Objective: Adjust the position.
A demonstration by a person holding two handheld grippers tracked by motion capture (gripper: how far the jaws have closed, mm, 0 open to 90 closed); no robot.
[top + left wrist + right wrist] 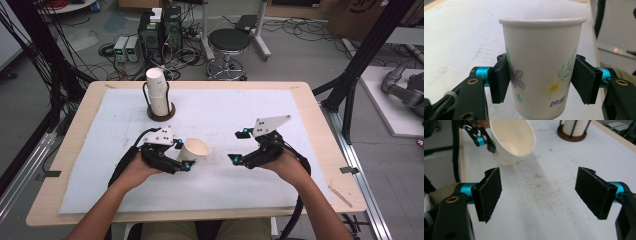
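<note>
One white paper cup, printed with a pale blue flower, a yellow daisy, green sprigs and small blue lettering, is sitting clamped between the two black pads of the left gripper, its rolled rim pointing away from that hand. In the high view the cup is lying tilted, its open mouth facing the right gripper. The right gripper view is showing the cup's plain, empty inside. The right gripper's jaws are standing wide apart with nothing between them, near the cup but clear of it. Beyond the left gripper, farther up the table, one stack of white paper cups is standing upright in a single black wire holder on a round dark base. Both tools are hovering over one white foam sheet covering the light wooden table. A person's two bare forearms are entering from the near edge.
</note>
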